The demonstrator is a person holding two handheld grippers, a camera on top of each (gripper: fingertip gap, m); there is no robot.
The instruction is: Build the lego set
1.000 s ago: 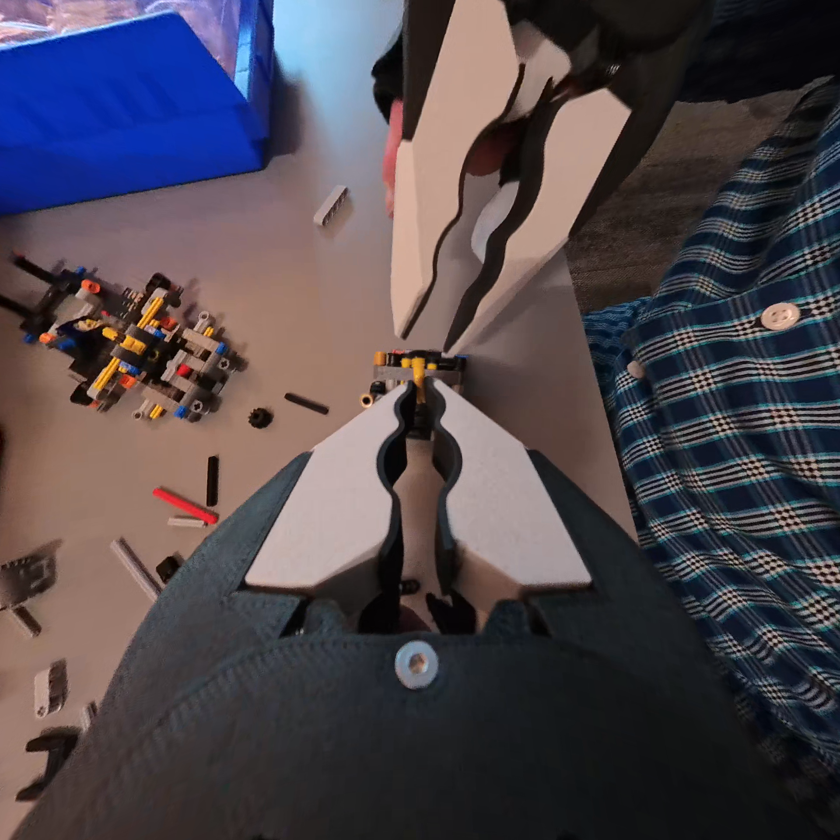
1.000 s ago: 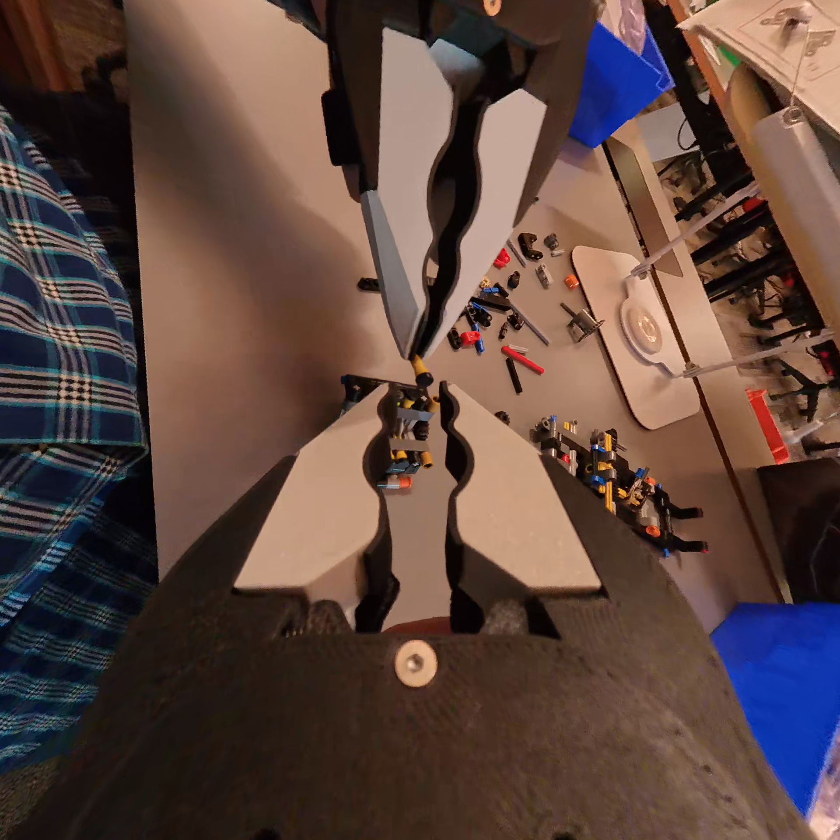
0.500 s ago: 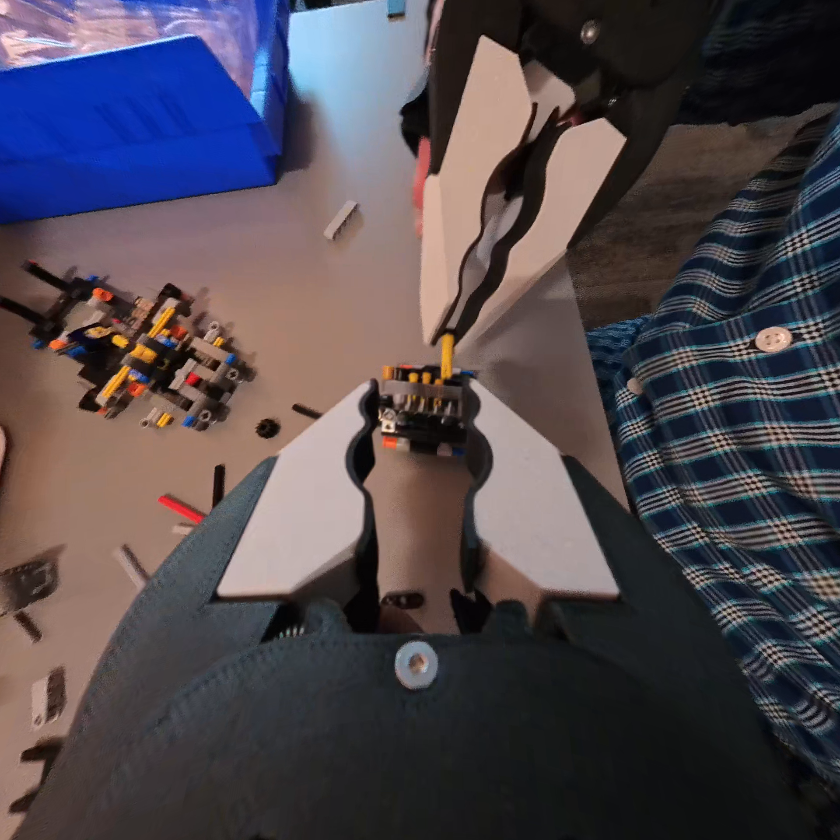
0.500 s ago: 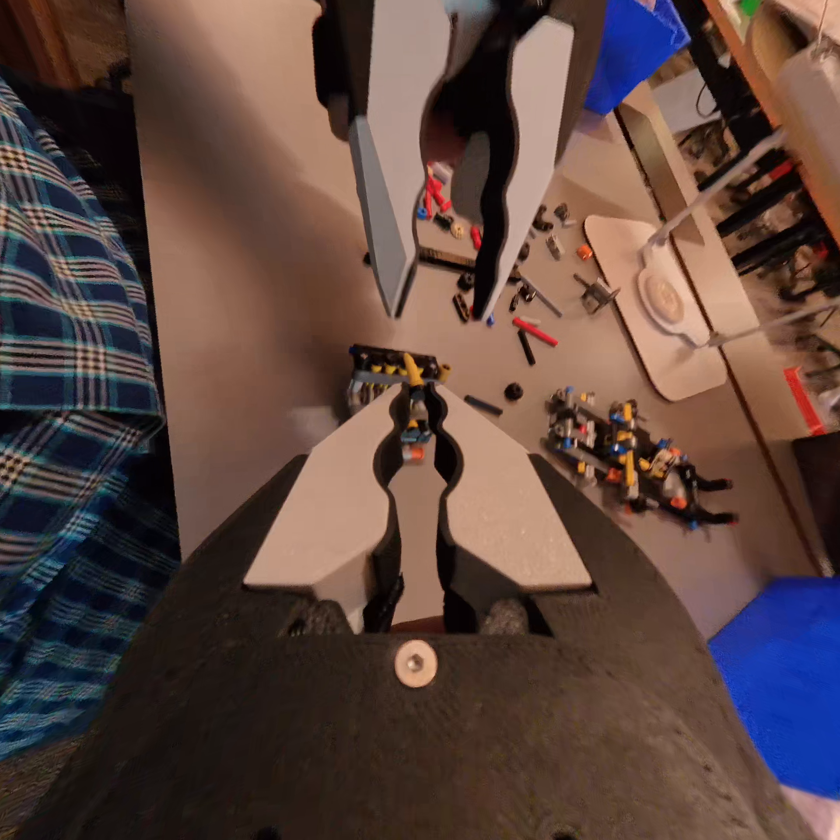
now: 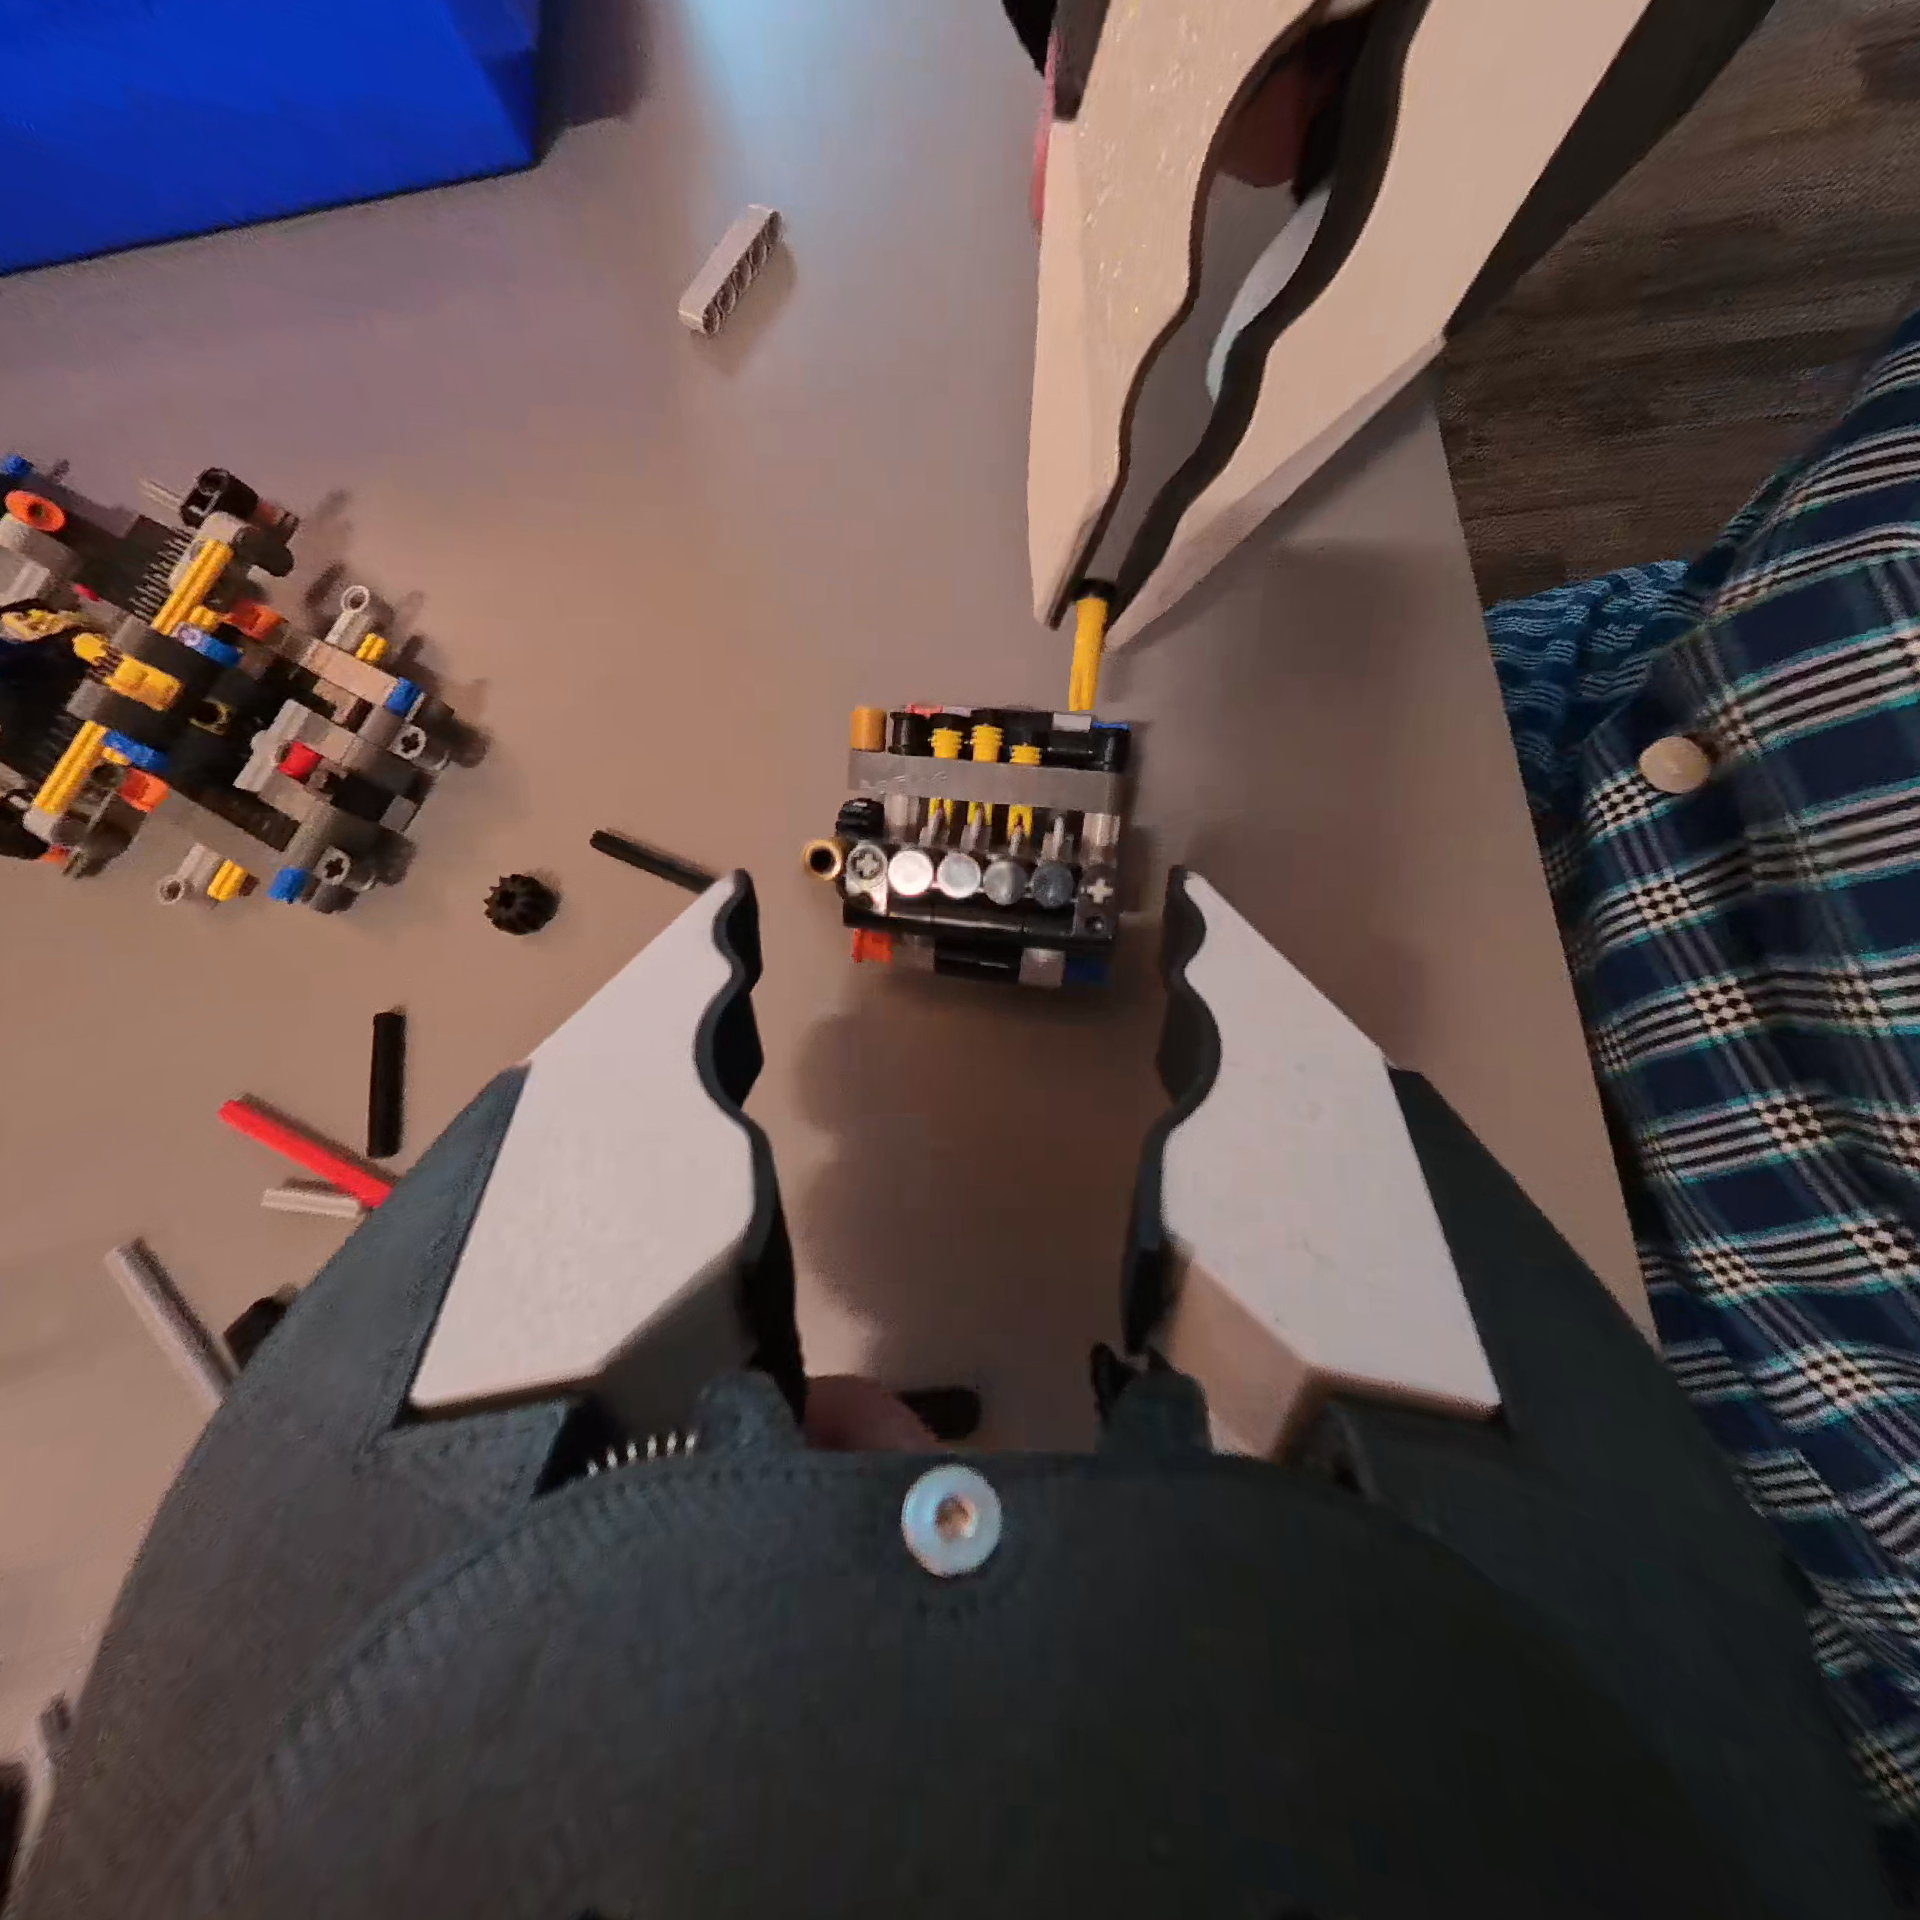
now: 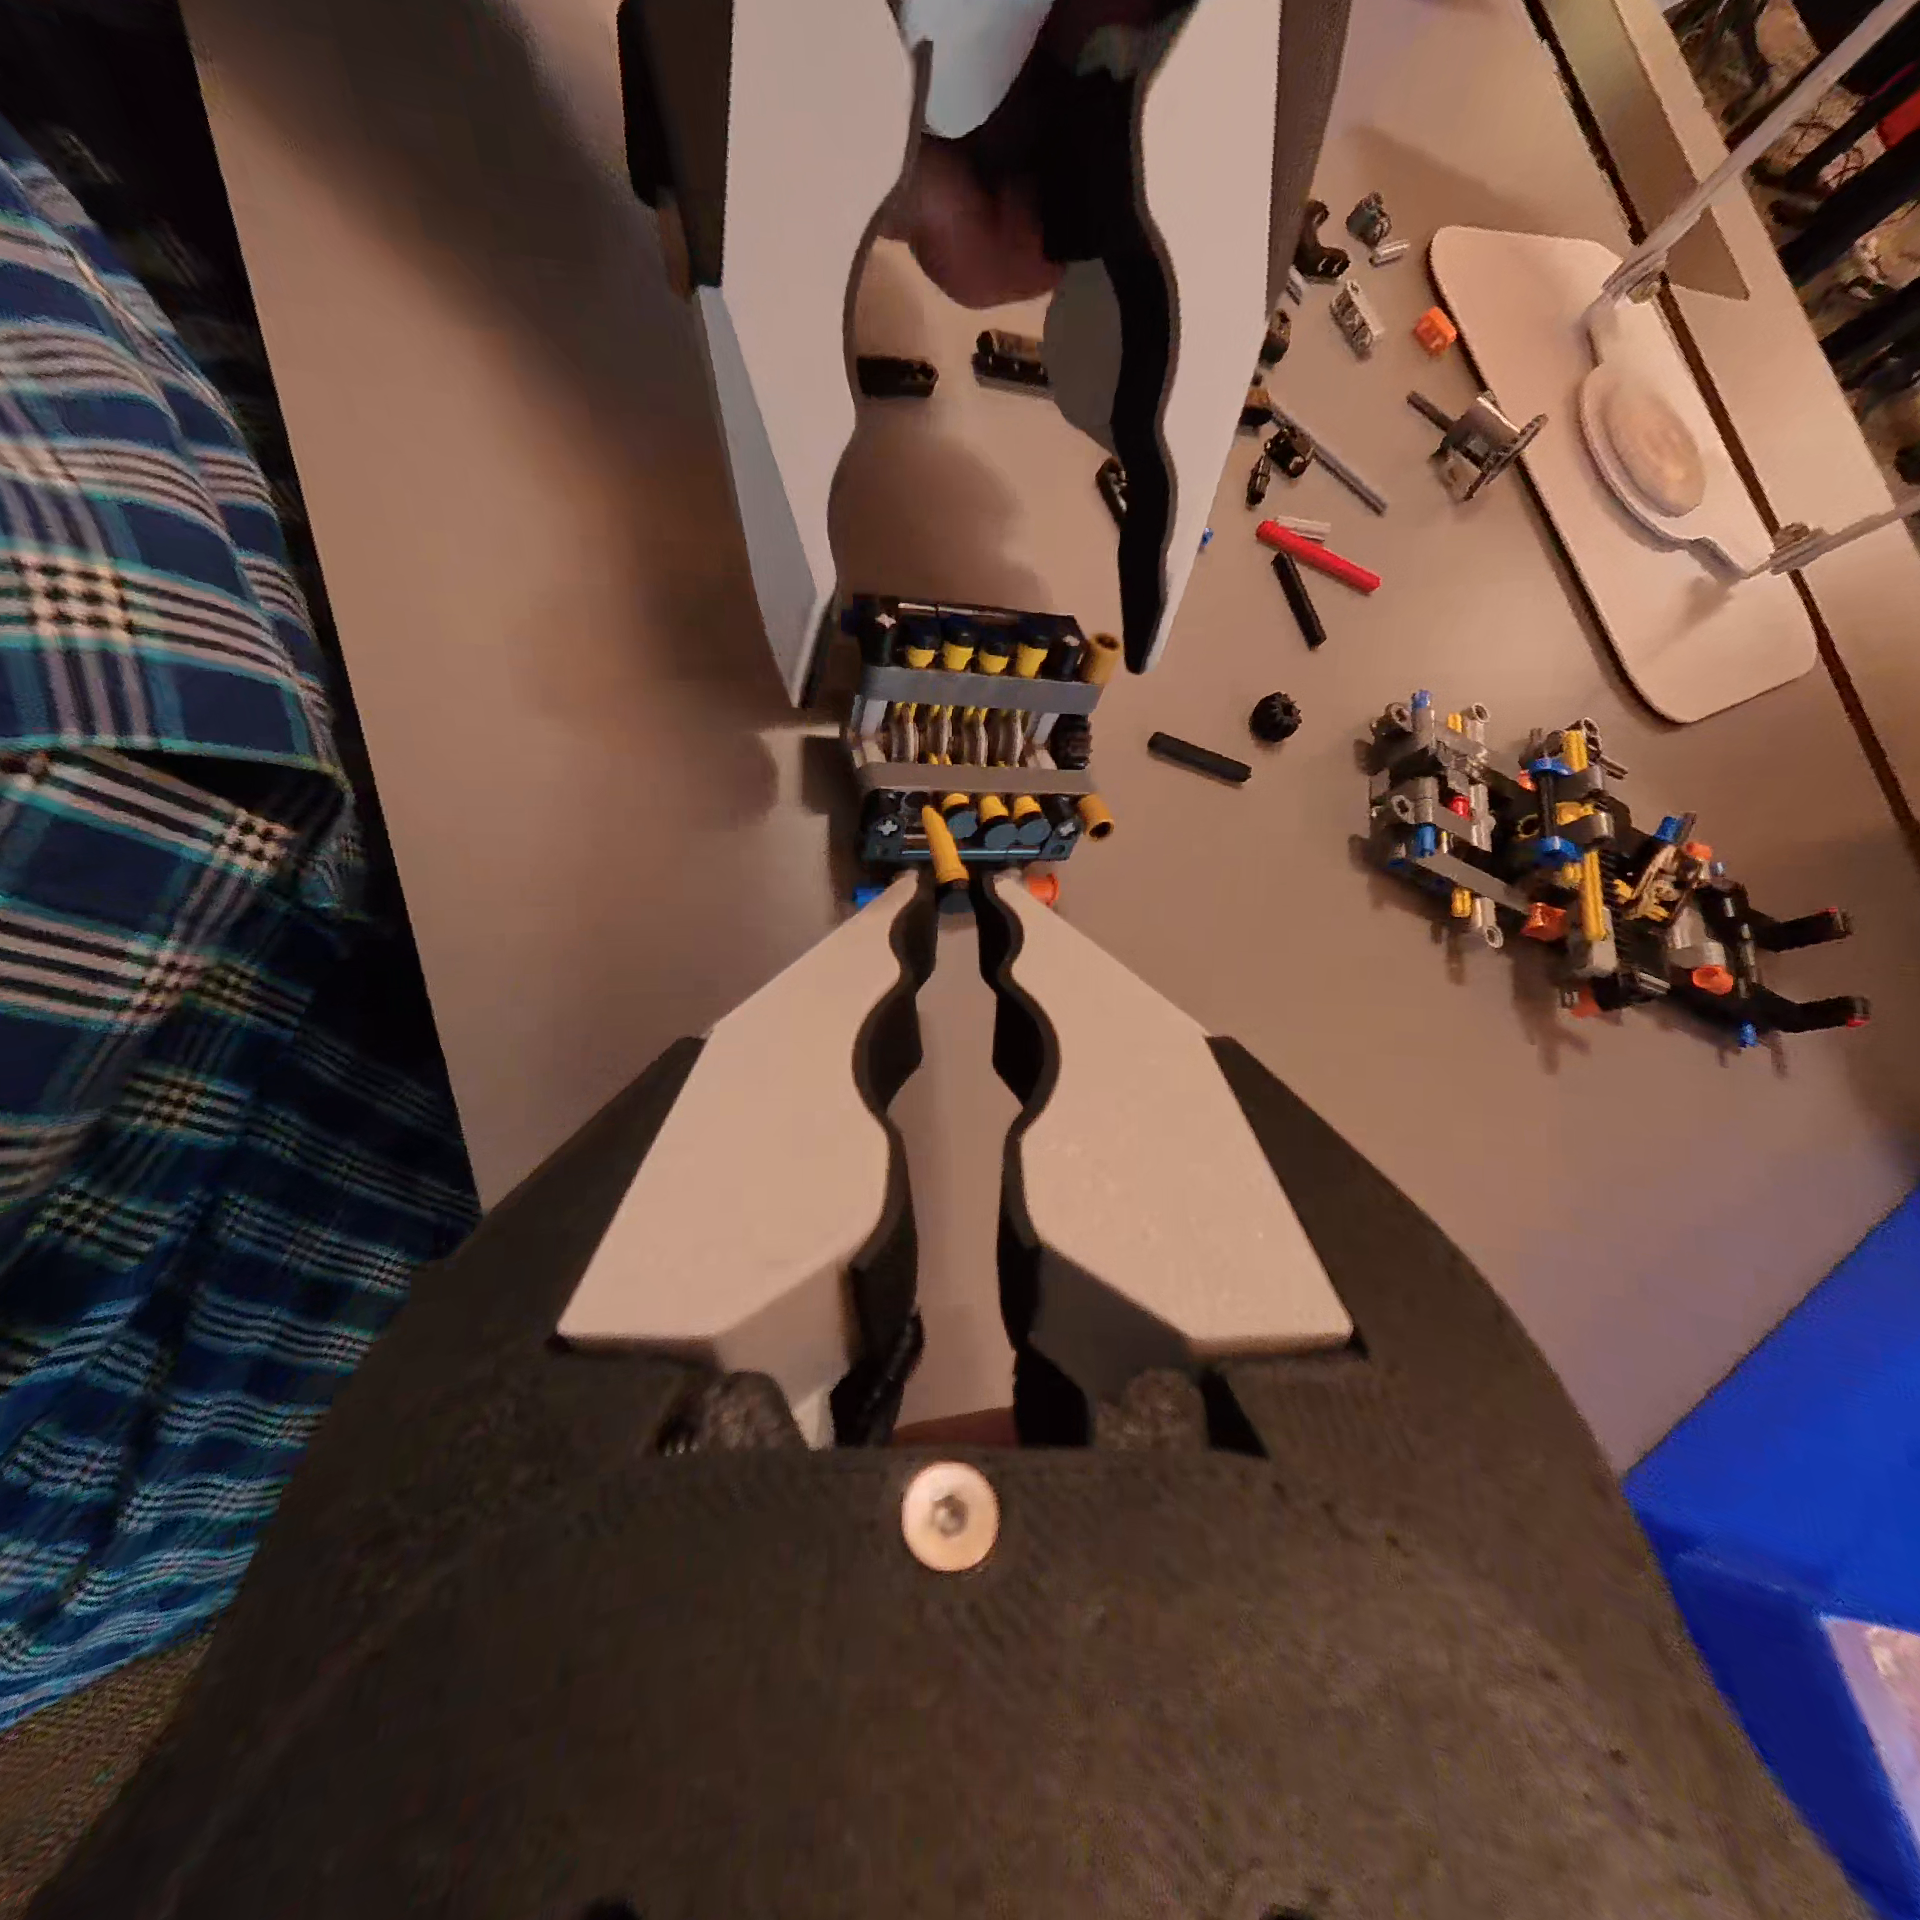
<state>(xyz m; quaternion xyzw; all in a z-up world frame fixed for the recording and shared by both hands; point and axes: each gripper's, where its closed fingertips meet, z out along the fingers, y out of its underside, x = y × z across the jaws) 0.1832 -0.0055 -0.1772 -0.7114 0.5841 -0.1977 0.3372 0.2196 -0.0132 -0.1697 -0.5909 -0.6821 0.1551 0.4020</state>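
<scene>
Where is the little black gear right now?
The little black gear lies on the table in the left wrist view, left of the small engine block, beside a black rod.

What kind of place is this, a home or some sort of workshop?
Probably a workshop or lab bench rather than a home. Loose lego parts and a half-built assembly lie on a plain grey table, a blue storage bin sits at its edge, and racks of equipment and cables stand behind the table.

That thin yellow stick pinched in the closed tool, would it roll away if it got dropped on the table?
Probably somewhat: the yellow axle looks slim and rod-shaped, though similar rods lie still on the table. It looks rigid, staying straight in the right gripper. Being so thin, it could slip from the grip.
</scene>
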